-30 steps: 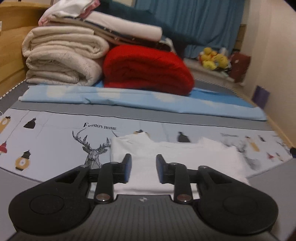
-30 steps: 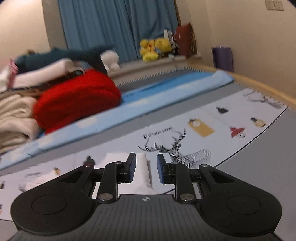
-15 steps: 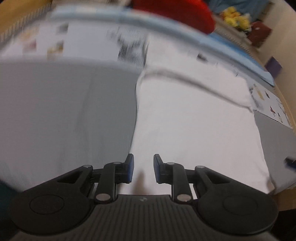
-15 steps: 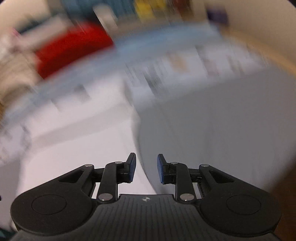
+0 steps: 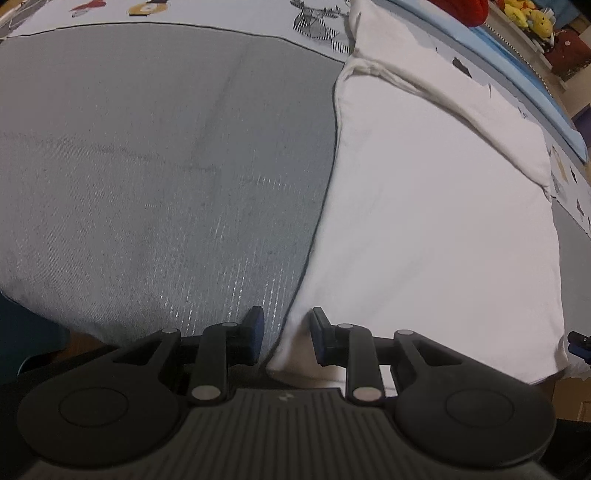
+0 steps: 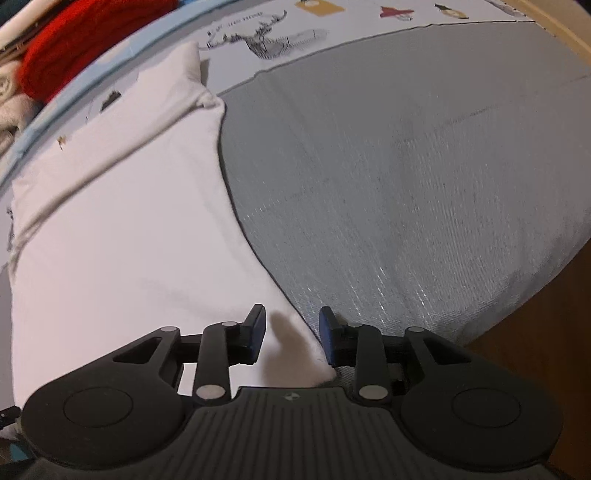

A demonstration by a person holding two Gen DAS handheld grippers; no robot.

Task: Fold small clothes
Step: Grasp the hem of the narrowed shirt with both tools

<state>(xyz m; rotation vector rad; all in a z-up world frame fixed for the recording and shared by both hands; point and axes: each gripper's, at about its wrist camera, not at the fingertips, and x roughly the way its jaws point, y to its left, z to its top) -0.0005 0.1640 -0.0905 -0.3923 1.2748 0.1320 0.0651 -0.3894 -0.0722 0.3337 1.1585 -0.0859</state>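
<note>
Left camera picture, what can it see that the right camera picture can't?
Only the left wrist view shows the yellow plush toys and a sliver of the other gripper's tip at its right edge. Only the right wrist view shows the cream folded blankets at far left. Both show the white garment on the grey bedspread, the deer print, a red blanket, and an open gripper at a near garment corner: left gripper, right gripper.
</note>
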